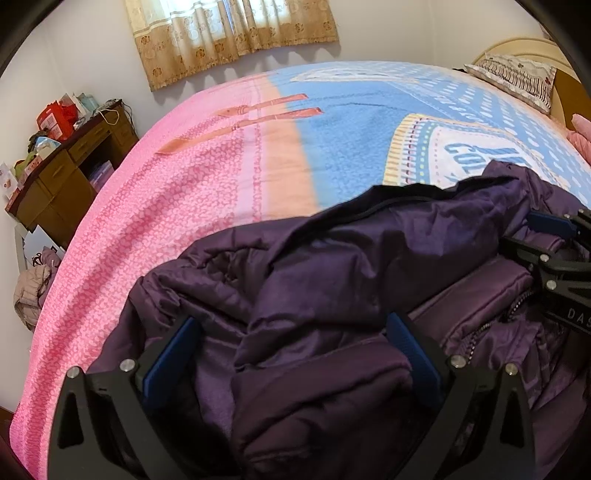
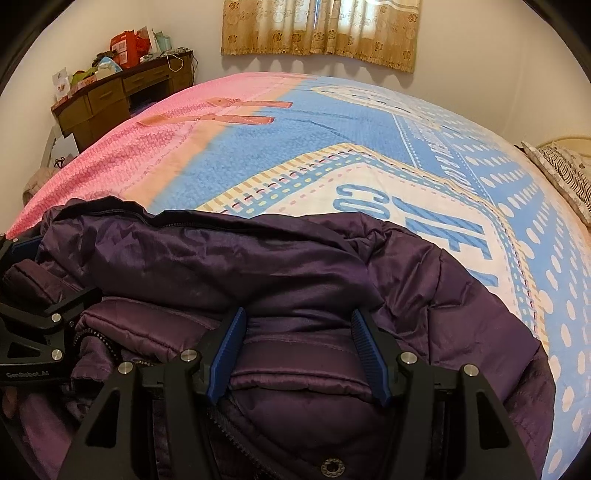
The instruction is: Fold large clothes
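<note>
A dark purple padded jacket lies bunched on the bed, its zipper showing at the right. My left gripper stands wide open low over the crumpled jacket. A ridge of fabric rises between its blue pads without being pinched. In the right wrist view the same jacket fills the lower half. My right gripper is half closed, and a thick padded fold fills the gap from pad to pad. Each gripper shows at the edge of the other's view, close beside it.
The bed cover is pink on the left and blue with white lettering on the right. A brown desk with clutter stands beyond the bed's left side. A patterned pillow lies at the far right, and a curtain hangs behind.
</note>
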A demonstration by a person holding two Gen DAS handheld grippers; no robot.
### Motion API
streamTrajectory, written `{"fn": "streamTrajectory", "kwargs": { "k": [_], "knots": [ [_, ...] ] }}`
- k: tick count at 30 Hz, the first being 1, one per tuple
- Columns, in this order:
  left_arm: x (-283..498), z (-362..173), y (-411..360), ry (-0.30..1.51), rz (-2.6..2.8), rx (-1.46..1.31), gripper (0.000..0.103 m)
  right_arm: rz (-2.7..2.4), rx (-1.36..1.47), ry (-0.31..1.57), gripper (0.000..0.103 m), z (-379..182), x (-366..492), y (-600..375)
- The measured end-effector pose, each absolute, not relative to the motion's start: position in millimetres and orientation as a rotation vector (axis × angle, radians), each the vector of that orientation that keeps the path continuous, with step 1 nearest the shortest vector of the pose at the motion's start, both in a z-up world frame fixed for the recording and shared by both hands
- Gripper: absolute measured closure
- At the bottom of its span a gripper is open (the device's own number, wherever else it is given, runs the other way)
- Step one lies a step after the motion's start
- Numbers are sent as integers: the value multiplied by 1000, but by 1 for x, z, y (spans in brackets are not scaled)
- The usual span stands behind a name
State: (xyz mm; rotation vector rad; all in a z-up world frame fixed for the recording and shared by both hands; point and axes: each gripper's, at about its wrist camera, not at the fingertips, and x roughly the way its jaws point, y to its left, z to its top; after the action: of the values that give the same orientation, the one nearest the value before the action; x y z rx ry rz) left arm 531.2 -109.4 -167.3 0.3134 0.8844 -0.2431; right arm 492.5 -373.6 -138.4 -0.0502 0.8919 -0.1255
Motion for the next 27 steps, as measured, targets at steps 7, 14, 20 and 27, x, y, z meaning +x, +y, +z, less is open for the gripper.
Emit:
{"fn": "streamTrajectory", "kwargs": {
  "k": [7,14,20,27],
  "knots": [
    [532,-167,-110,889,-244,313,0,-134,-66,894,43,-139,493,-371],
    [533,-168,-109,892,-249,308,0,-139,-73,893,43,-139,494,-370],
    [531,-160,-104,887,-256,278,1,-133,-79,902,42,-128,492,-369],
    [507,-103,-109,701,-240,263,0,-173,9,836,31,-111,487,-385]
  ]
}}
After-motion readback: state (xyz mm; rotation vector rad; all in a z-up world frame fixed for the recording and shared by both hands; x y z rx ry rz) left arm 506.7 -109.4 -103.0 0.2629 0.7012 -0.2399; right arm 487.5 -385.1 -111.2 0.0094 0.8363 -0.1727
